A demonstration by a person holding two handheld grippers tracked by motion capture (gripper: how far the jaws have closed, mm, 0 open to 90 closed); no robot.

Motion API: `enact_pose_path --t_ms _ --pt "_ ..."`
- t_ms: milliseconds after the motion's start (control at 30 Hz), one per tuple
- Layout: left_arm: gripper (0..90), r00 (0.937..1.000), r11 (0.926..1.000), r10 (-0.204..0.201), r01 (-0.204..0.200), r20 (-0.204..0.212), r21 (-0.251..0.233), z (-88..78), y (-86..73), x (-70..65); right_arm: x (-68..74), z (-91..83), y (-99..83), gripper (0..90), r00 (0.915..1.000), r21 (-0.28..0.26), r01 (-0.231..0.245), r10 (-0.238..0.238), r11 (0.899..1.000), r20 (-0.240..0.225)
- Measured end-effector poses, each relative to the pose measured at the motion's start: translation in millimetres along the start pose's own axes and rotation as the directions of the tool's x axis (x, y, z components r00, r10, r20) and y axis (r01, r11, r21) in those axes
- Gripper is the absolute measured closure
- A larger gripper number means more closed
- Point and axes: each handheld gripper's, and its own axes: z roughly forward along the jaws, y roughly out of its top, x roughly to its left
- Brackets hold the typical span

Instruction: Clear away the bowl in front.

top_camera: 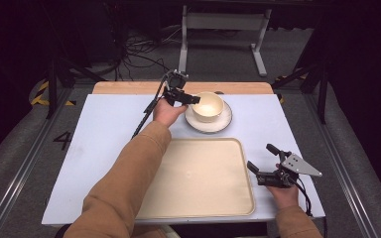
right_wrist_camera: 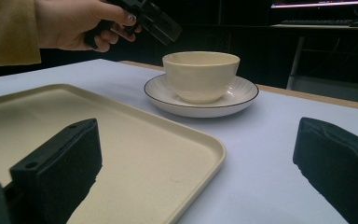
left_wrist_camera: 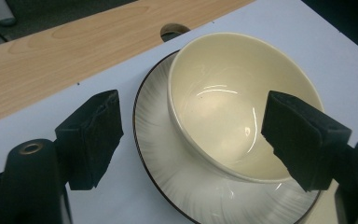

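The left gripper (top_camera: 191, 98) is held over the near-left rim of a cream bowl (top_camera: 208, 106), which stands on a white plate (top_camera: 222, 122) with a thin dark edge. Its jaws are seen apart, with one pad (left_wrist_camera: 91, 135) outside the bowl's wall, above the plate, and the other pad (left_wrist_camera: 303, 137) over the bowl's hollow, so that the rim lies between the fingers. No pad is seen pressing on the wall; a gap is left on the outer side, and whether the inner pad touches cannot be told. Nothing is gripped. Beyond the fingers, a strip of pale wood (left_wrist_camera: 74, 51) is seen at the table's far edge, with the white tabletop (top_camera: 114, 134) under the plate.

The right gripper (top_camera: 268, 166) is held low, just off the right edge of a beige tray (top_camera: 198, 178), in the person's right hand (top_camera: 284, 194). Its jaws are spread wide and nothing is held between them. Ahead of its fingers, the tray's rounded corner is seen to one side, and the bowl and plate are found farther off, well apart from the fingertips, with the left hand (right_wrist_camera: 81, 25) above the bowl's rim.
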Motion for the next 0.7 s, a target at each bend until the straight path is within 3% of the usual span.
enact_pose_path --t_ms 167,233,267,367,500,600,700 --pt "24.0 0.9994 0.9995 -0.025 0.024 0.023 0.022 8.7 -1.4 1.9 -0.2 -0.3 -0.1 1.7 1.0000 -0.004 -0.001 0.001 1.000 0.002" --pt "24.2 0.9982 0.9975 -0.054 0.053 0.026 0.048 14.5 -2.5 1.8 -0.3 -0.4 -0.2 1.7 1.0000 -0.006 -0.004 0.004 1.000 0.000" --pt "24.9 0.9984 0.9973 -0.048 0.046 0.032 0.058 17.2 -2.8 2.4 -0.4 -0.5 -0.2 1.7 1.0000 -0.007 -0.004 0.004 1.000 -0.001" --pt "26.6 0.9981 0.9946 -0.059 0.057 0.020 0.086 24.6 -4.5 -0.5 -0.5 -0.6 -0.2 1.7 1.0000 -0.008 -0.005 0.005 1.000 -0.002" --pt "31.1 0.9941 0.9886 -0.108 0.106 0.010 0.107 29.2 -4.7 -2.0 -0.8 -0.7 -0.3 1.7 1.0000 -0.009 -0.006 0.006 1.000 0.000" --pt "36.4 0.9928 0.9847 -0.120 0.119 0.003 0.128 32.1 -4.8 -2.1 -0.8 -0.7 -0.3 1.7 1.0000 -0.009 -0.006 0.006 1.000 0.000" --pt "42.5 0.9868 0.9764 -0.162 0.160 0.003 0.145 34.8 -4.7 -2.2 -0.8 -0.7 -0.3 1.7 1.0000 -0.009 -0.007 0.007 1.000 0.000"
